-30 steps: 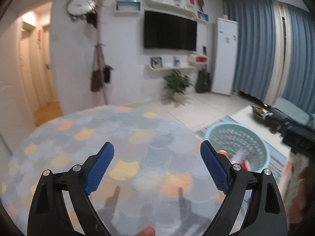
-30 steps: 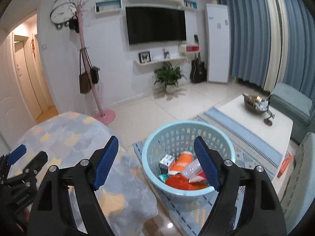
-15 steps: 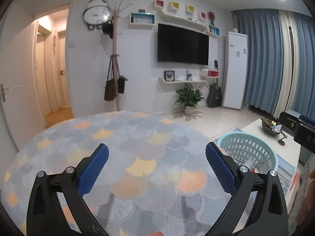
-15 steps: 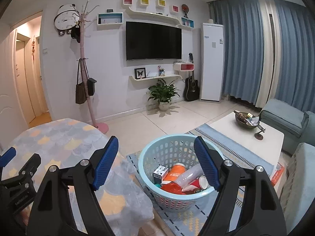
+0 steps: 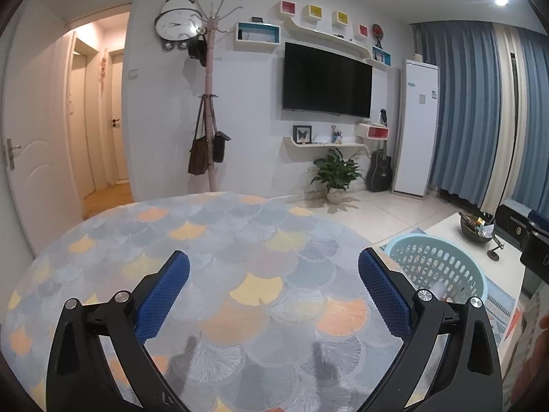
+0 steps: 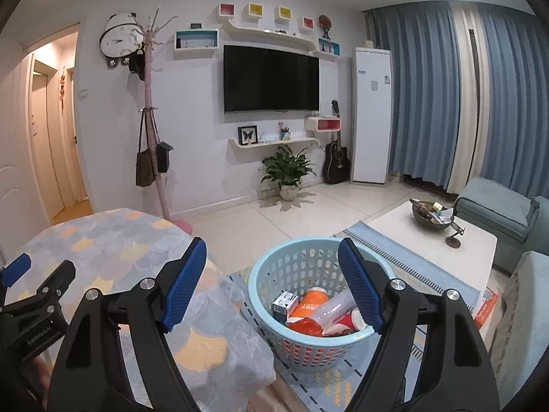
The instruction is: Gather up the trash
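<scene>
A light blue plastic basket [image 6: 274, 274] stands on the floor rug beside the round table [image 5: 240, 240]. In it lie an orange bottle [image 6: 308, 305], a small white box [image 6: 285, 304], a clear bottle and red wrappers. My right gripper [image 6: 272, 271] hangs open above the basket's near side, nothing between its blue pads. My left gripper [image 5: 273, 274] is open wide over the table's fan-patterned cloth, holding nothing. The basket [image 5: 435, 264] also shows at the right of the left wrist view. The left gripper's side [image 6: 31, 288] appears at the left edge of the right wrist view.
A white coffee table [image 6: 429, 243] with a dark bowl [image 6: 430, 214] stands right of the basket. Teal sofa seats [image 6: 497, 206] lie further right. A pink coat stand [image 5: 209, 110], potted plant [image 5: 338, 175], guitar and tall white unit line the far wall.
Both views have tilted upward, showing more wall and ceiling. The left gripper's jaws spread a little wider. The right gripper's gap is unchanged.
</scene>
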